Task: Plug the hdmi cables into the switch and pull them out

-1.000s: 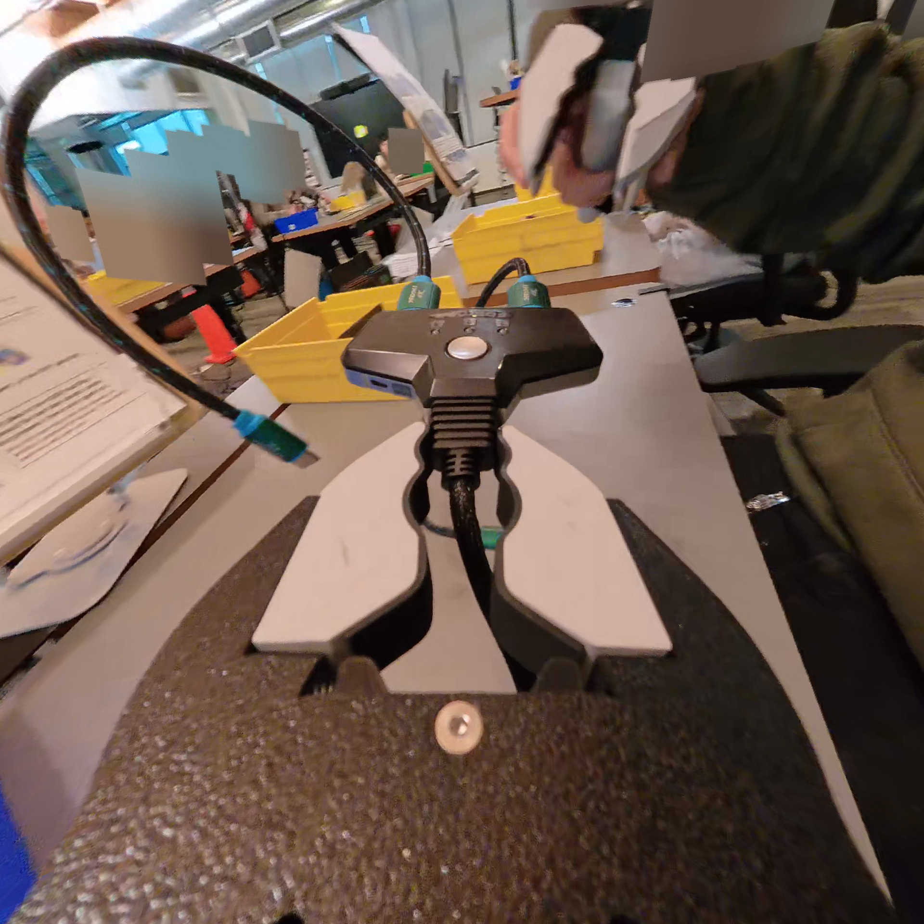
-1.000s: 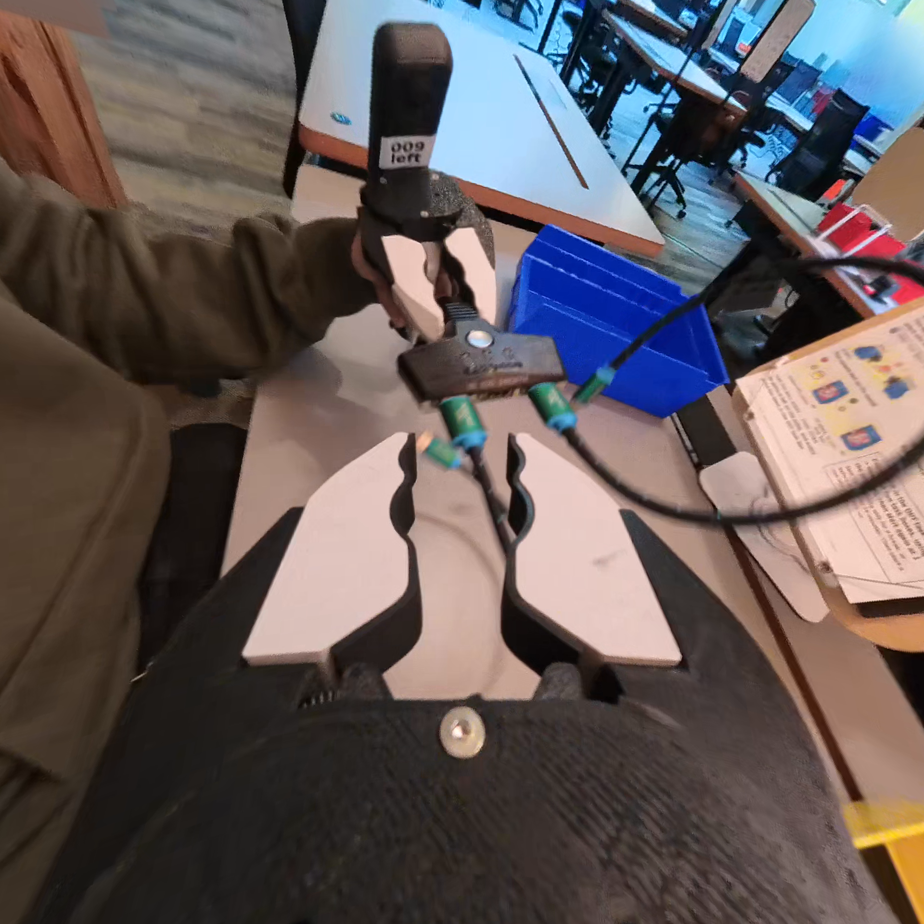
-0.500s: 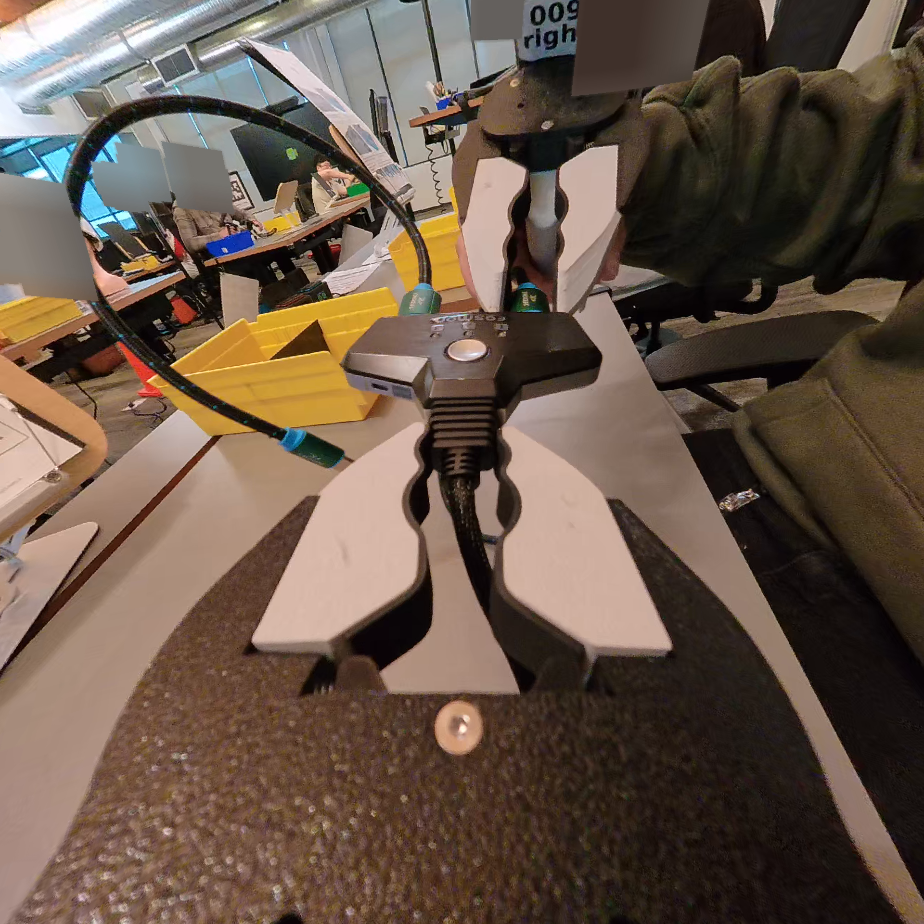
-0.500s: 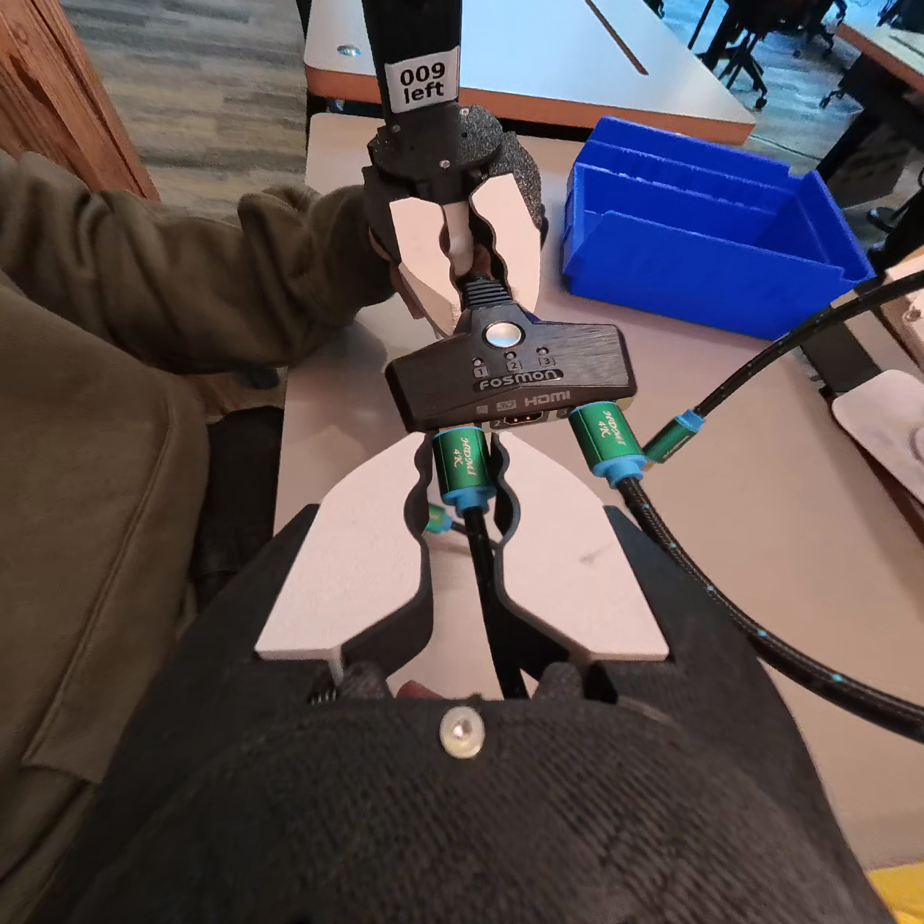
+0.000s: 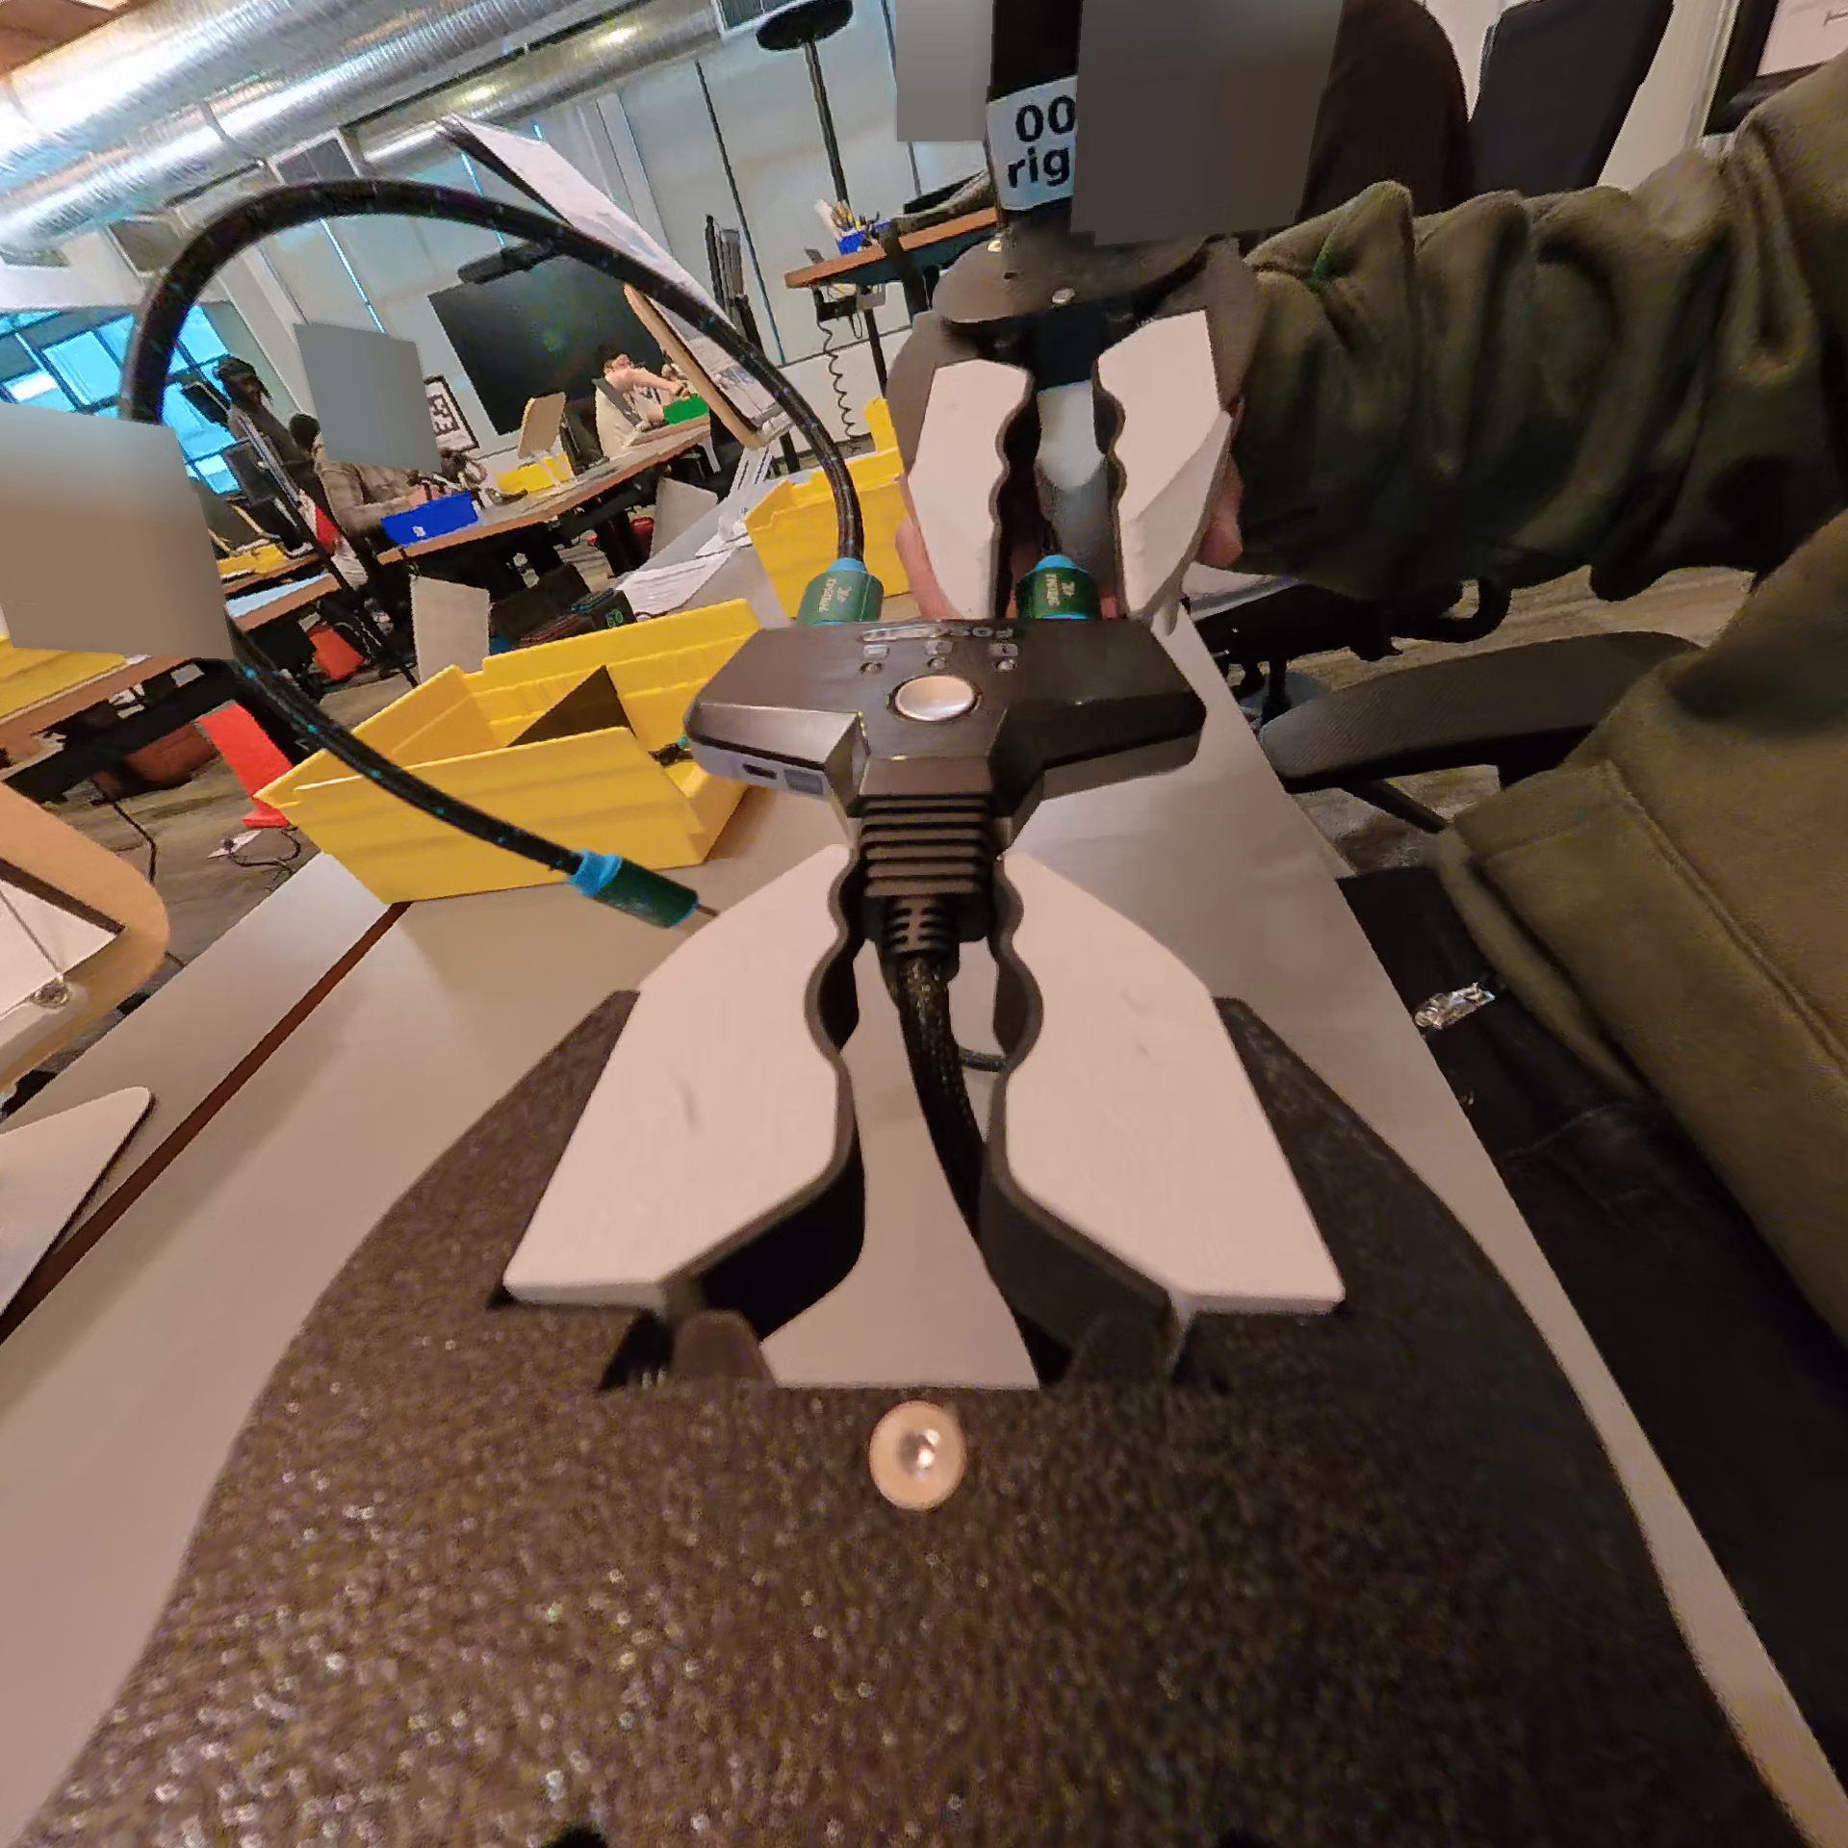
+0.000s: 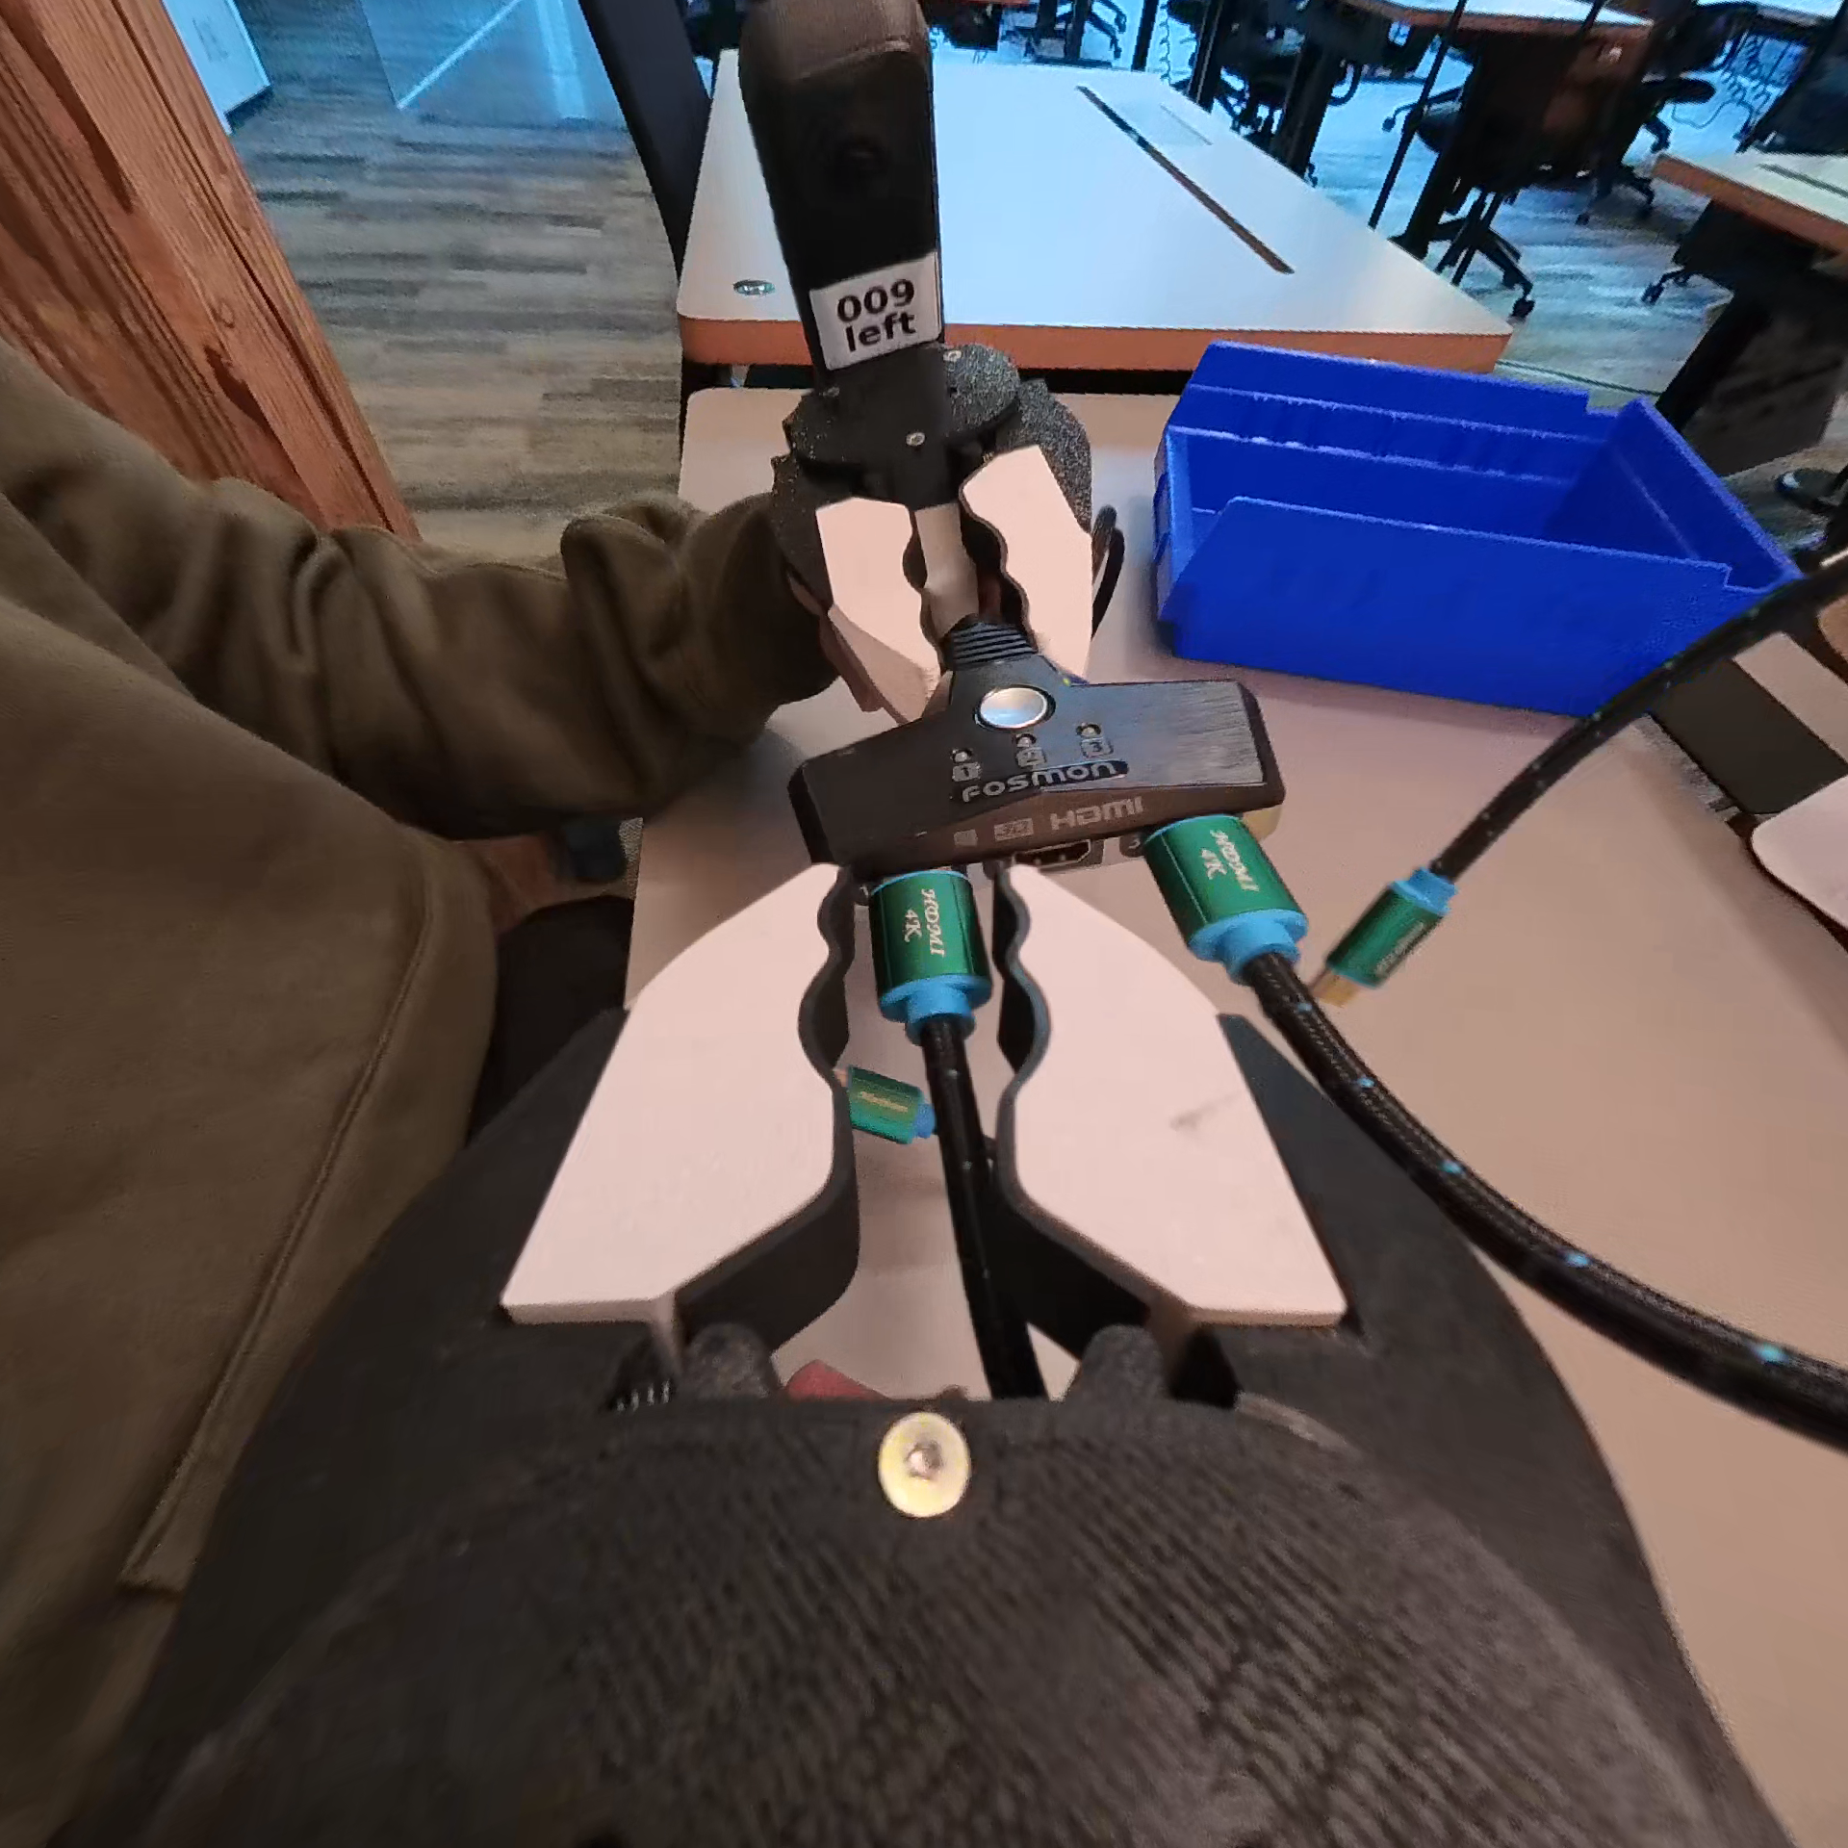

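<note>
Right gripper (image 6: pixel 920 900) now closer, straddling green plug (image 6: pixel 925 940), left gripper (image 5: pixel 925 900) clamping switch (image 5: pixel 940 700)

**Around the workbench**

We see a pale grey table (image 5: pixel 1180 890) running away from us, and a blue bin (image 6: pixel 1450 560) resting on it toward the far right in the right wrist view. In the left wrist view a yellow bin (image 5: pixel 520 790) stands at the table's far left edge, with another yellow bin (image 5: pixel 820 520) farther back. A black office chair (image 5: pixel 1480 710) sits beside the table on the right. A wooden board holding a printed sheet (image 5: pixel 60 930) leans in at the left edge. Behind, we make out more desks (image 6: pixel 1080 240), ceiling ducts (image 5: pixel 330 70) and a wooden wall panel (image 6: pixel 150 250).
</note>
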The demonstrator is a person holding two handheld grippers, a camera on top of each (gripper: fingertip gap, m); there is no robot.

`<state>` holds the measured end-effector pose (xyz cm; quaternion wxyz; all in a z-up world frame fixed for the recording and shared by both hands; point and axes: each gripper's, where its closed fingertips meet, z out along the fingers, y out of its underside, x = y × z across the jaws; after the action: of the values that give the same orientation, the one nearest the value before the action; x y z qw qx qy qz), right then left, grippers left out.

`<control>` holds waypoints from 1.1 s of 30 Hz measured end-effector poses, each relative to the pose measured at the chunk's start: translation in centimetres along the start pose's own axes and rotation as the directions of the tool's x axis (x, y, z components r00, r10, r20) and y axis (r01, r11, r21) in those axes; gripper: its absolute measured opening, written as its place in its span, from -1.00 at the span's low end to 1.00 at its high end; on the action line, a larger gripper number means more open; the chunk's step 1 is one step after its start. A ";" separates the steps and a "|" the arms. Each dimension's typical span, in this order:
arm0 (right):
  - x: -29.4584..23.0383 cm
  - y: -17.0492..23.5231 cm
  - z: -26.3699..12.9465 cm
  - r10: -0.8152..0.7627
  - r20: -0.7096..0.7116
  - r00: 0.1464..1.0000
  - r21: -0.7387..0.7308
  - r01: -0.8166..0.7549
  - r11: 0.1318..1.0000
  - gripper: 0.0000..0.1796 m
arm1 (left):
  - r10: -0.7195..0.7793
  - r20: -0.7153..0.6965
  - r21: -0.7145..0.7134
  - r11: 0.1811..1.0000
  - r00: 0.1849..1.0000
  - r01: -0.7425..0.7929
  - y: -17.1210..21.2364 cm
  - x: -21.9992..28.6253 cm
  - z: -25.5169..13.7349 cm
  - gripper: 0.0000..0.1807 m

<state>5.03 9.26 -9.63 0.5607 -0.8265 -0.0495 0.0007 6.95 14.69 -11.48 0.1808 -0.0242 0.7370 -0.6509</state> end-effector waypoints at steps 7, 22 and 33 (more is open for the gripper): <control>0.1 0.3 0.4 -0.017 -0.011 1.000 0.003 0.017 1.000 -0.74 | -0.009 -0.003 0.037 0.999 1.000 0.009 -0.3 -0.1 -0.4 -0.76; 0.0 0.1 0.6 0.019 0.001 1.000 0.036 -0.019 0.999 -0.74 | -0.021 -0.009 0.045 0.999 1.000 0.021 -0.2 -0.1 -0.6 -0.76; 0.1 0.3 0.7 0.007 -0.014 1.000 0.045 -0.007 0.999 -0.75 | -0.030 -0.010 0.038 0.999 1.000 0.030 0.0 -0.2 -0.5 -0.76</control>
<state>5.09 9.75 -10.17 0.5795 -0.8138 -0.0427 -0.0019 6.97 15.19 -11.38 0.1679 -0.0288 0.7247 -0.6676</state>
